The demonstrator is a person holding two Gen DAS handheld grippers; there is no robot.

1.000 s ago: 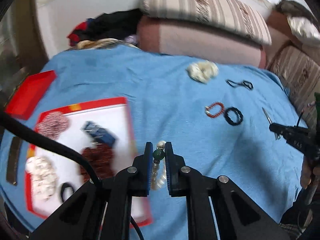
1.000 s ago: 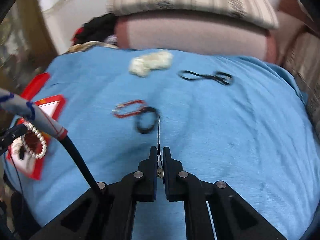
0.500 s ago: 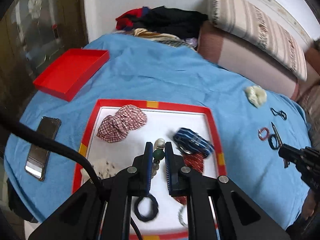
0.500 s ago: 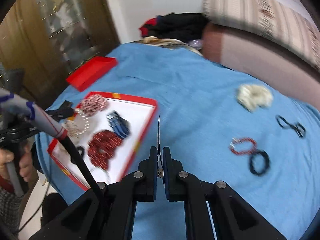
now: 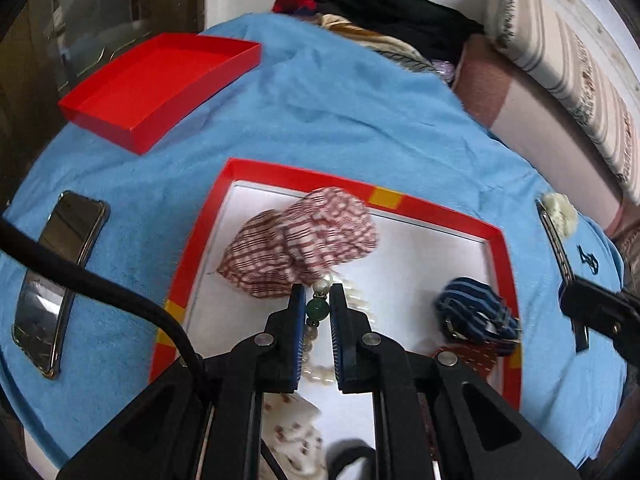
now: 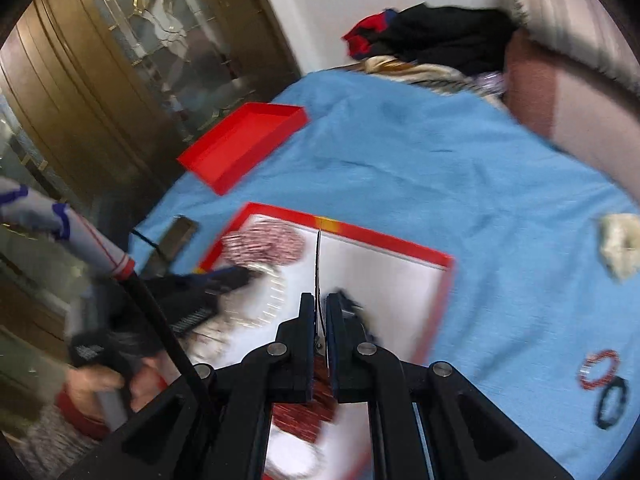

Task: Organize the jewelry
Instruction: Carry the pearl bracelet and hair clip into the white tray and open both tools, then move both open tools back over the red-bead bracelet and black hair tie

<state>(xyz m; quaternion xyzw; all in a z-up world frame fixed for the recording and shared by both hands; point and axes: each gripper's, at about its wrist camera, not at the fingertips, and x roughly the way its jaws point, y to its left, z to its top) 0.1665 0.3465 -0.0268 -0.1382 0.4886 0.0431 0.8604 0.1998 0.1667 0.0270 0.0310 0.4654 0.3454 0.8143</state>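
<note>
Checked scrunchie (image 5: 304, 244) beyond bracelet-gripping left claw (image 5: 318, 300)

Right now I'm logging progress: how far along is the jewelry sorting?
Well underway. Already in the tray: checked scrunchie and striped band. In hand: left hand-held gripper holds a pearl bracelet, right hand-held gripper a thin hairpin. Left on the blanket: red bracelet, black band, cream scrunchie.

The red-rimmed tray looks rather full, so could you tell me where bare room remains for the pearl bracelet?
The tray's white floor is bare between the checked scrunchie and the blue striped scrunchie, up to the far right corner. The near half is crowded: dark red, spotted white and black pieces lie under the left gripper, which grips the pearl bracelet.
</note>
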